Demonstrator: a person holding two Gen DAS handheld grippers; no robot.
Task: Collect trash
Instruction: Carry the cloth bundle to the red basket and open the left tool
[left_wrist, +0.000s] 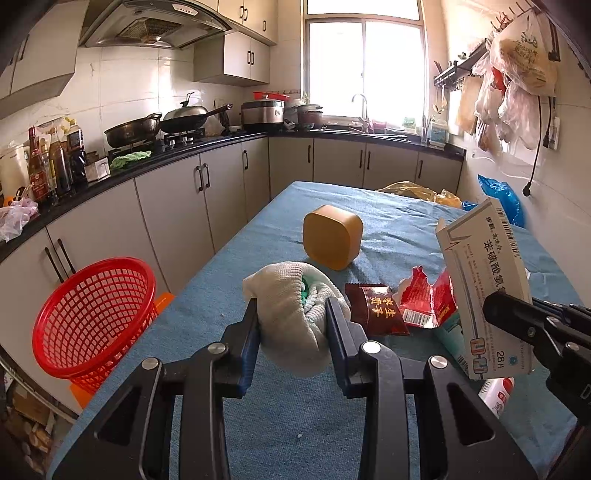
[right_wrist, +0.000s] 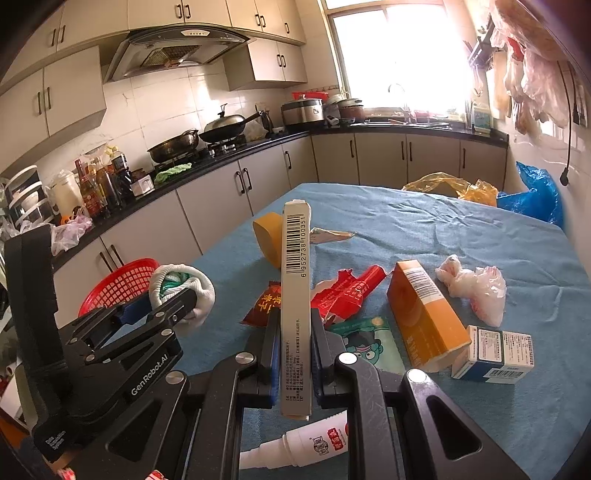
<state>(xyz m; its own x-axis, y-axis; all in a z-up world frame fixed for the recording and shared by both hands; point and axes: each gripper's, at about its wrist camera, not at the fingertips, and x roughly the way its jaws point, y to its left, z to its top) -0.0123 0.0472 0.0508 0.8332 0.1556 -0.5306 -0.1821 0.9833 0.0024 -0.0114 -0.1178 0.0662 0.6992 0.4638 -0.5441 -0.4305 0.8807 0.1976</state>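
Note:
My left gripper (left_wrist: 291, 314) is shut on a rolled white sock (left_wrist: 291, 325) with green inside, held above the blue tablecloth (left_wrist: 295, 424). It also shows in the right wrist view (right_wrist: 184, 291). My right gripper (right_wrist: 293, 325) is shut on a flat white medicine box (right_wrist: 295, 295), held upright; in the left wrist view the box (left_wrist: 484, 291) is at the right. A red mesh basket (left_wrist: 96, 314) stands left of the table. Snack wrappers (left_wrist: 380, 310), an orange box (right_wrist: 424, 314) and a crumpled plastic bag (right_wrist: 476, 288) lie on the table.
A yellow tub (left_wrist: 332, 236) lies mid-table. A small blue-white box (right_wrist: 495, 354) and a white tube (right_wrist: 306, 443) lie near me. Yellow and blue bags (right_wrist: 528, 199) sit at the far table end. Kitchen counter (left_wrist: 147, 162) with pans runs along the left.

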